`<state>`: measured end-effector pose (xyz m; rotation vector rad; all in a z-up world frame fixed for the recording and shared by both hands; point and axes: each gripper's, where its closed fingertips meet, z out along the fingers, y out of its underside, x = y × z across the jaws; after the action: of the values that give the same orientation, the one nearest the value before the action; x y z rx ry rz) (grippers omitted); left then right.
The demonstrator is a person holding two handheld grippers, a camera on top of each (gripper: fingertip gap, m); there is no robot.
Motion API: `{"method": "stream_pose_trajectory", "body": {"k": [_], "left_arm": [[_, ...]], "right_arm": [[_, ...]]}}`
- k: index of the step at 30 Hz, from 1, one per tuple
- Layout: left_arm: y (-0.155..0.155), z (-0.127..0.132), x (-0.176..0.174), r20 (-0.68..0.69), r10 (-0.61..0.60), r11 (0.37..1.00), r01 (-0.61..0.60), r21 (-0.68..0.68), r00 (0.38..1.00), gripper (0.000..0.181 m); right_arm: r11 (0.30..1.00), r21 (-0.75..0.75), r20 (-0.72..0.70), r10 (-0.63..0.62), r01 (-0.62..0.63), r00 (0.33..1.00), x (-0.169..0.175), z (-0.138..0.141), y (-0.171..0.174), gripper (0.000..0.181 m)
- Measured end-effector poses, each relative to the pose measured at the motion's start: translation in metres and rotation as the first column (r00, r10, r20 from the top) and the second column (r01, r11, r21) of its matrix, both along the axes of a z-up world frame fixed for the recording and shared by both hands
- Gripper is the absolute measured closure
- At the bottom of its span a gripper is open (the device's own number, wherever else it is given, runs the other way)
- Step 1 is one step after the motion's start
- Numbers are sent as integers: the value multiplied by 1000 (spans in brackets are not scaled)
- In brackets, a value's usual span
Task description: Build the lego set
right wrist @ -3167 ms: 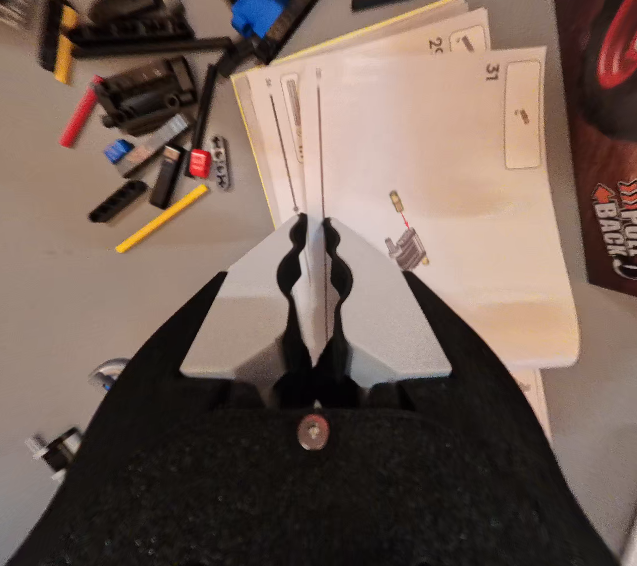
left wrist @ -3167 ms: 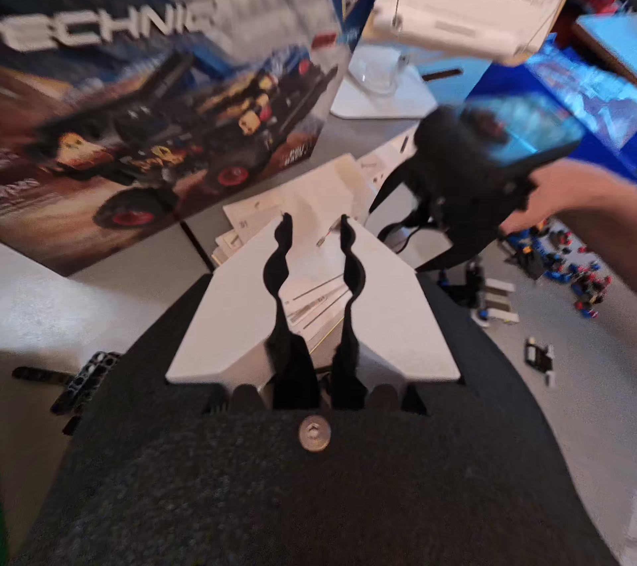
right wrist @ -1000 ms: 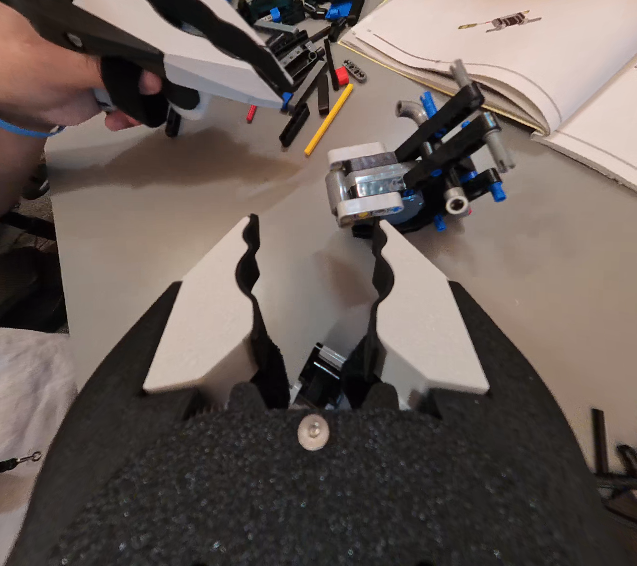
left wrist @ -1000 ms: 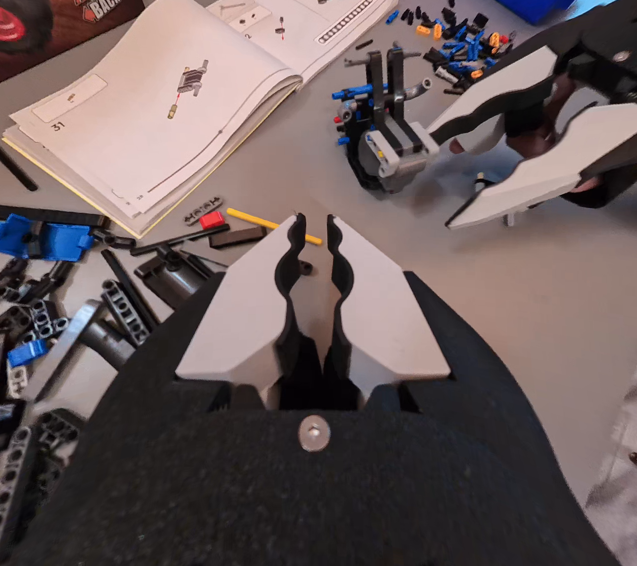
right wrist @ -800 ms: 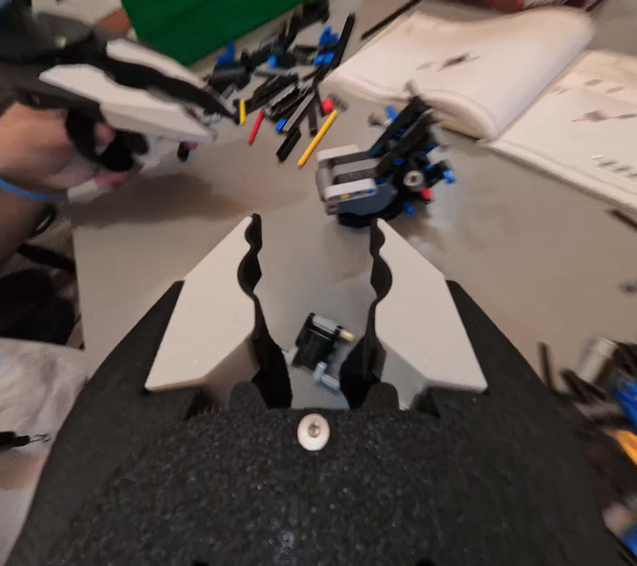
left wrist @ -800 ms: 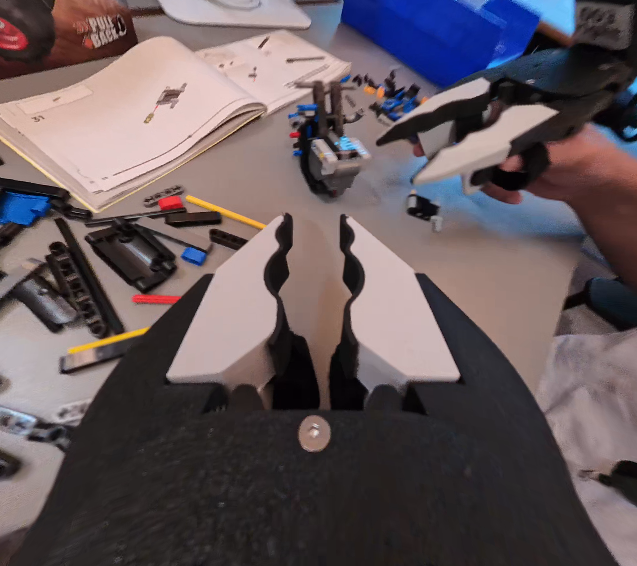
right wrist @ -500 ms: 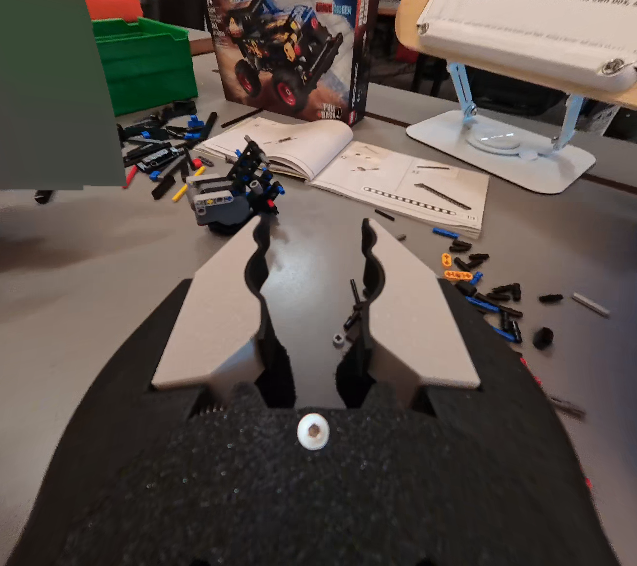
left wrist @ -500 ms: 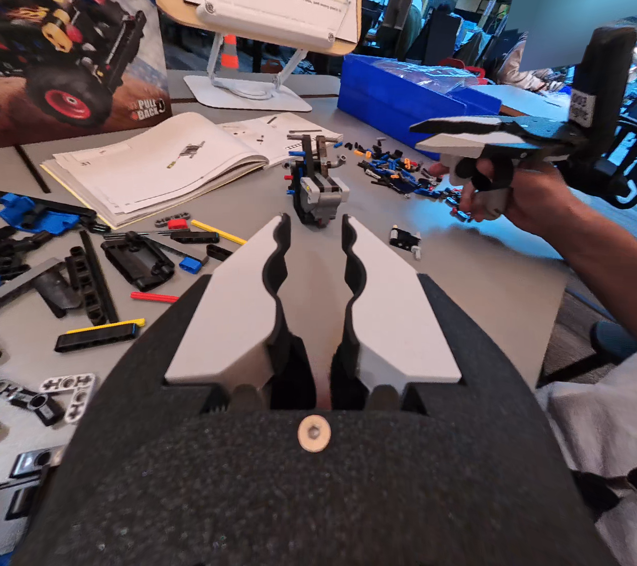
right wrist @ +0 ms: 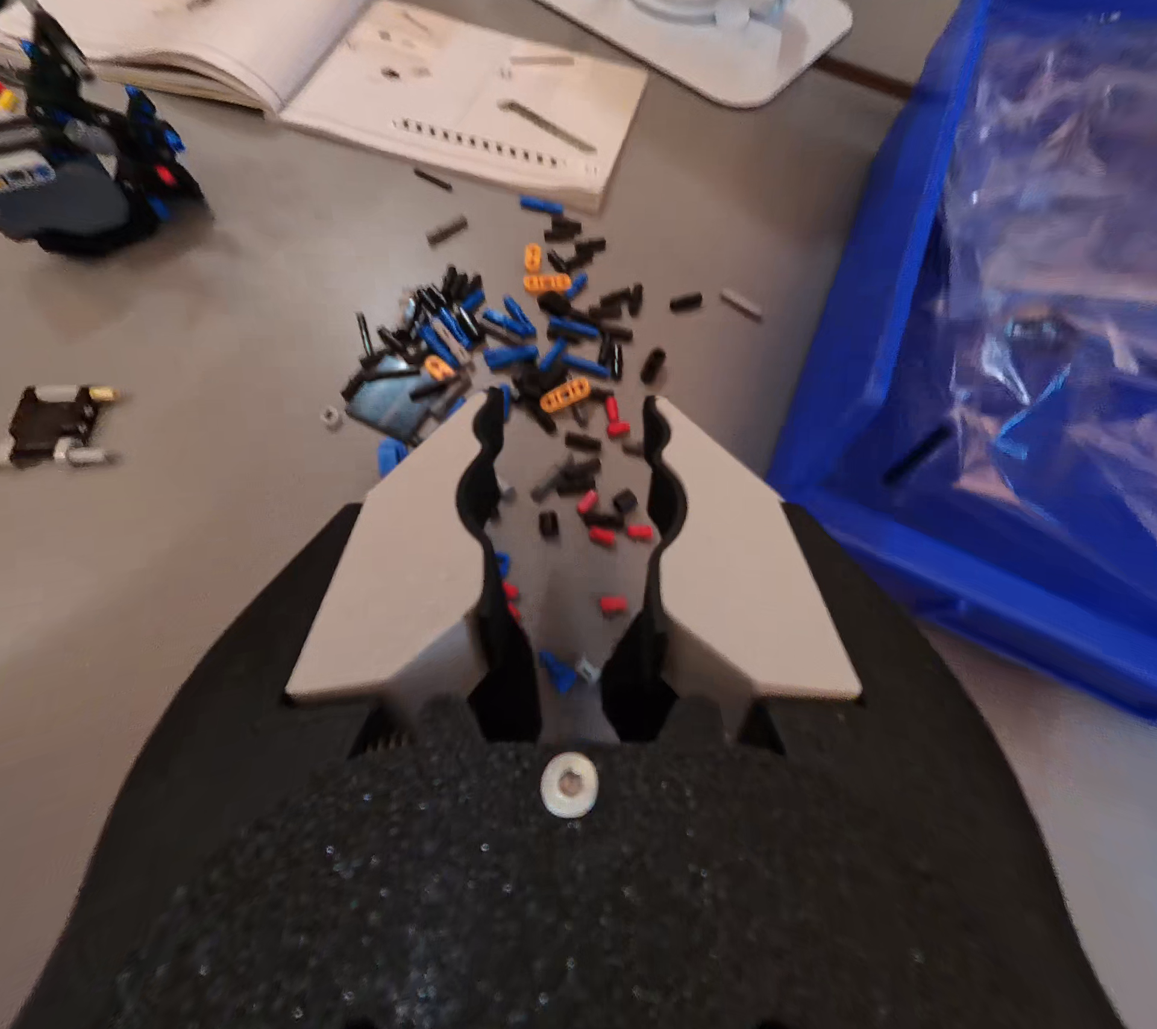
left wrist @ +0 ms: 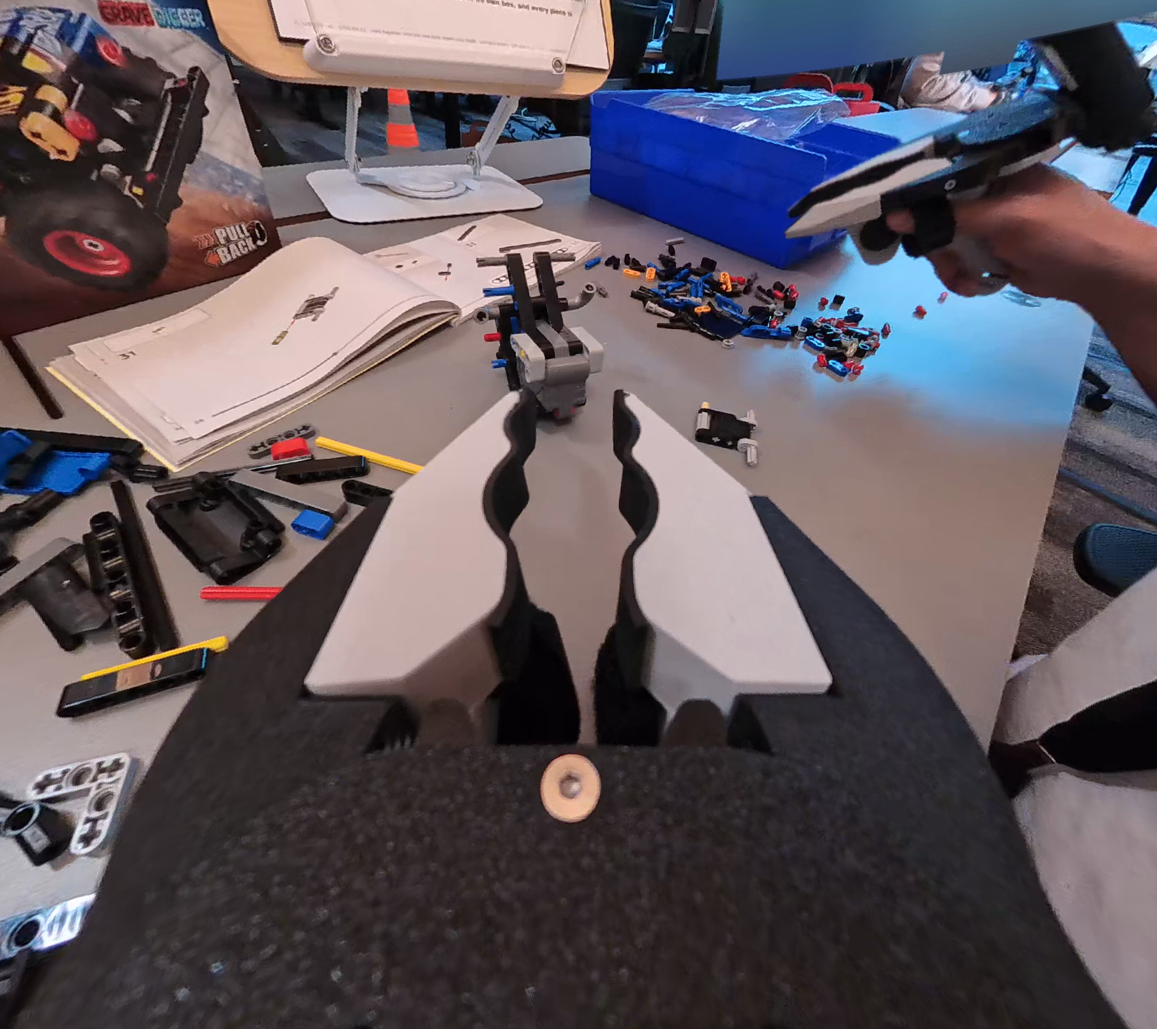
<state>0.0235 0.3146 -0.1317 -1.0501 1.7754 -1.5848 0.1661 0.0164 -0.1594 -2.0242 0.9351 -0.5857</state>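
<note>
While the half-built model (left wrist: 545,335) stands on the grey tabletop (left wrist: 876,498) beside the open instruction booklet (left wrist: 263,335), neither gripper holds a piece. Its black uprights rise over a grey block, and it sits directly ahead of the left gripper (left wrist: 566,404), just beyond the fingertips; that gripper's jaws are parted by a modest gap with nothing between them. From the right gripper (right wrist: 570,404), whose jaws are spread wider and equally empty, the model (right wrist: 81,166) lies well off to the left, so the left hand appears the nearer to it. Directly under and ahead of the right gripper lies the scatter of small pins and connectors (right wrist: 501,335), black, blue, red and orange; a pick from this pile looks like the likely next step, and the pieces lie at every angle, so the jaws would have to be lined up across a chosen pin's long axis. A small black sub-assembly (left wrist: 726,426) rests apart, to the right of the model. Only the left wrist view shows the set's box (left wrist: 106,122), the loose beams (left wrist: 213,523) at left and the right gripper (left wrist: 807,213) raised in a hand (left wrist: 1027,241); only the right wrist view looks into the blue bin (right wrist: 845,466) with its clear bags.
</note>
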Motion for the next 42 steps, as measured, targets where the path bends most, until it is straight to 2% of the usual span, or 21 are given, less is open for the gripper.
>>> {"method": "stream_pose_trajectory", "body": {"k": [2,6,9,14,17,21,29,37,42], "left_arm": [[0,0,0,-9,-5,1000,5,-14,1000,159],[1,-2,2,-46,-25,999,23,-44,999,159],[0,-2,1,-50,-39,998,36,-52,998,159],[-3,-4,1,-52,-47,998,45,-32,998,159],[-7,-7,0,-64,-62,998,61,-16,996,159],[-9,-9,1,-70,-63,998,64,4,996,159],[-7,-7,0,-50,-50,999,50,8,997,159],[-7,-8,1,-58,-55,998,55,3,997,159],[-7,-7,0,-54,-56,998,56,0,997,159]], "right_arm": [[1000,-13,-25,-27,26,999,-3,-11,-15,140],[1000,-12,-63,-20,20,998,-16,-28,-23,143],[997,-59,-45,-43,41,998,-24,-29,-38,146],[998,-41,-60,-43,40,997,-47,-23,-57,148],[988,28,-100,153,-151,983,-85,-25,-29,148],[957,-59,-71,281,-285,957,-107,-34,-2,151],[913,-187,-139,340,-362,930,-106,-51,11,163],[877,-266,-157,371,-401,915,-101,-57,14,167],[864,-232,-222,401,-447,889,-102,-61,13,170]]}}
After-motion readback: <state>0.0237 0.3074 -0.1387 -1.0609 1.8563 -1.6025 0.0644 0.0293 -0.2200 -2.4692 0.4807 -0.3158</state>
